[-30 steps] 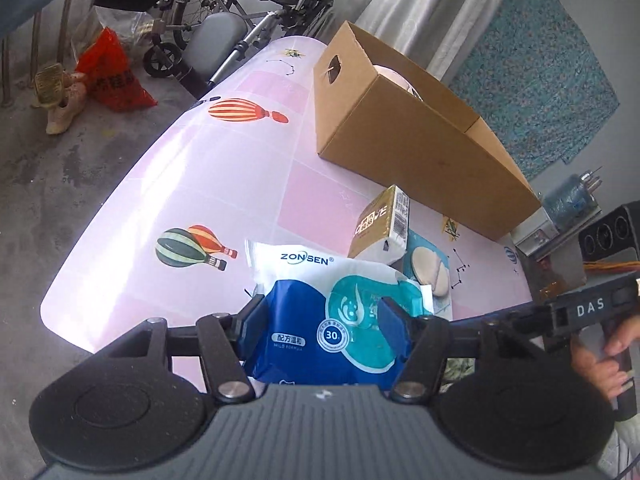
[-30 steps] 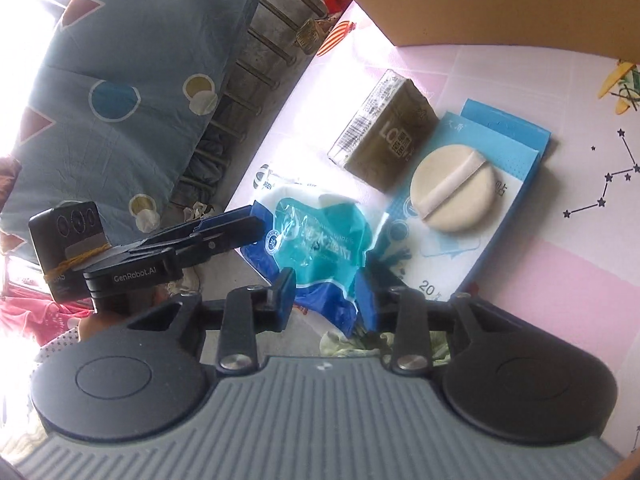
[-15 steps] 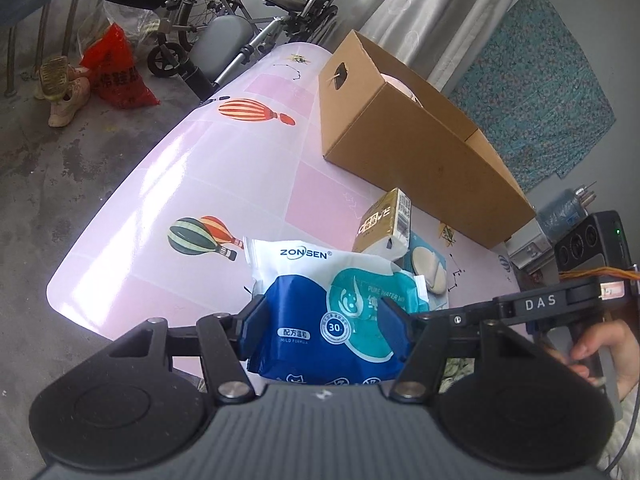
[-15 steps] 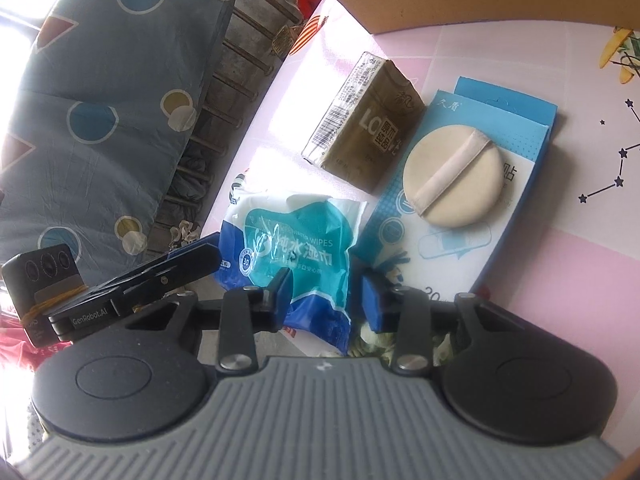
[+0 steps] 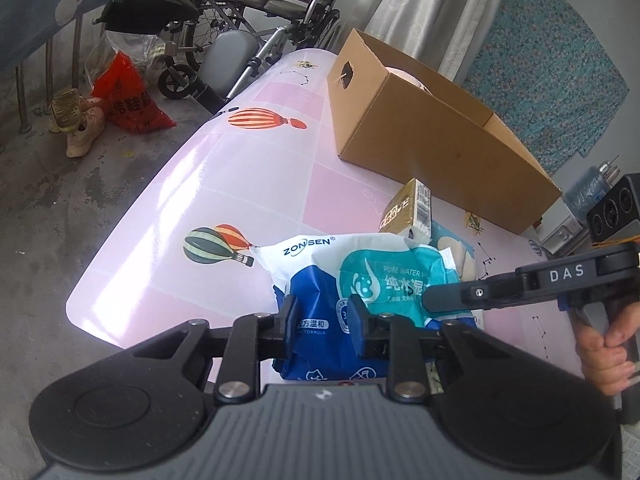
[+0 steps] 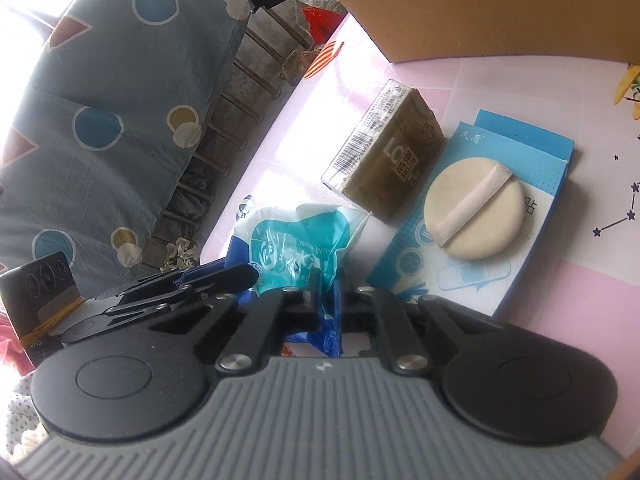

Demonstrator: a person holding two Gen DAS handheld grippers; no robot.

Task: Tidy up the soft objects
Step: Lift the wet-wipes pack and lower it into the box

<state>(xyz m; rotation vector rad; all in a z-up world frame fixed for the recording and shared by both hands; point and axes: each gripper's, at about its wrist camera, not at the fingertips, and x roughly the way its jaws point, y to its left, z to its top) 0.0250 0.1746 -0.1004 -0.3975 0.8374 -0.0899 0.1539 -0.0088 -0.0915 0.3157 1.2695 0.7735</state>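
Note:
A blue, white and teal wet-wipes pack (image 5: 352, 280) lies at the near edge of the pink table (image 5: 200, 200). My left gripper (image 5: 322, 320) is shut on its blue near end. My right gripper (image 6: 332, 300) is shut on the pack's (image 6: 296, 248) other edge; it also shows in the left wrist view (image 5: 480, 292) coming in from the right. Beyond the pack lie an olive tissue pack (image 6: 388, 160) and a round beige puff (image 6: 474, 210) on a blue card. An open cardboard box (image 5: 432, 132) stands behind them.
A wheelchair (image 5: 224, 36), a red bag (image 5: 128, 96) and shoes are on the floor left of the table. A patterned blue cloth over a railing (image 6: 100, 100) is off the table's near side. A grey device (image 5: 560, 232) sits by the box's right end.
Both grippers have closed from wide open onto the wipes pack. The pack's ends are now pinched and crumpled, and it has shifted slightly.

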